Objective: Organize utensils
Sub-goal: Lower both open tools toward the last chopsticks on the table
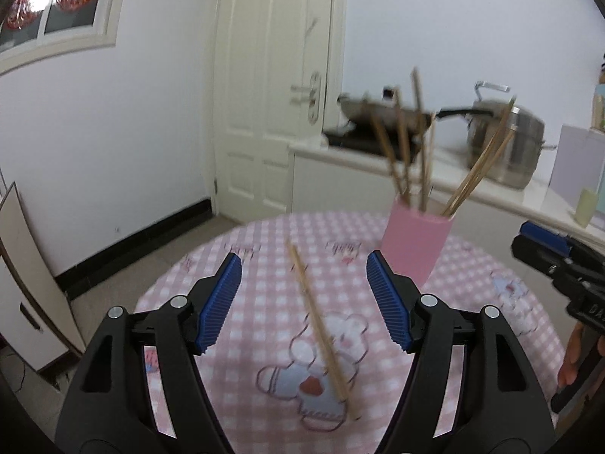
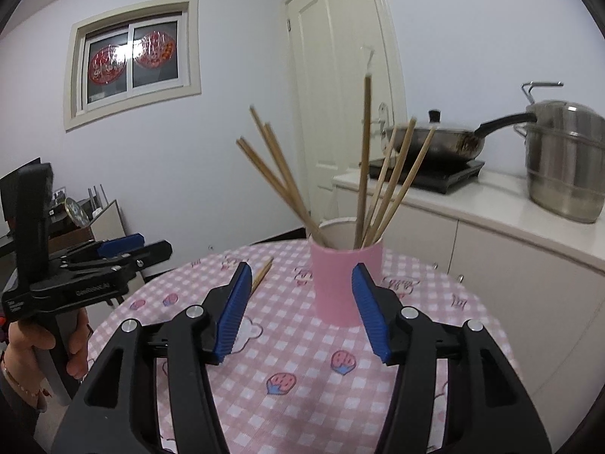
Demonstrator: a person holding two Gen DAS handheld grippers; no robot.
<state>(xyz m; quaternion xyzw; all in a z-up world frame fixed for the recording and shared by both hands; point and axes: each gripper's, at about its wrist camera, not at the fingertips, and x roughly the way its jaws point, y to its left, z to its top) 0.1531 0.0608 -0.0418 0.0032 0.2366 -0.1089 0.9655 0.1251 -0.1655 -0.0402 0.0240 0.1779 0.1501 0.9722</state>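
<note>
A: Left hand-held gripper [image 1: 304, 300]?
B: Spread, empty, w/ the lone chopstick [image 1: 321, 335] lying on the checked worktop [image 1: 264, 234] btwn its jaws. Looks like pick-up approach.
A: Right hand-held gripper [image 2: 300, 308]?
B: Also spread, nothing held, facing the pink cup [image 2: 346, 283] of chopsticks beyond.
A: Next?
B: Prob. lower, pinch stick, drop in cup.

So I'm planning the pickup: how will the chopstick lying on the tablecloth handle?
The chopstick looks thin, straight wood, so probably stiff and light. Lying flat on the checked tablecloth, it may roll or skid if nudged. Its slimness leaves little for the left gripper to catch.
</note>
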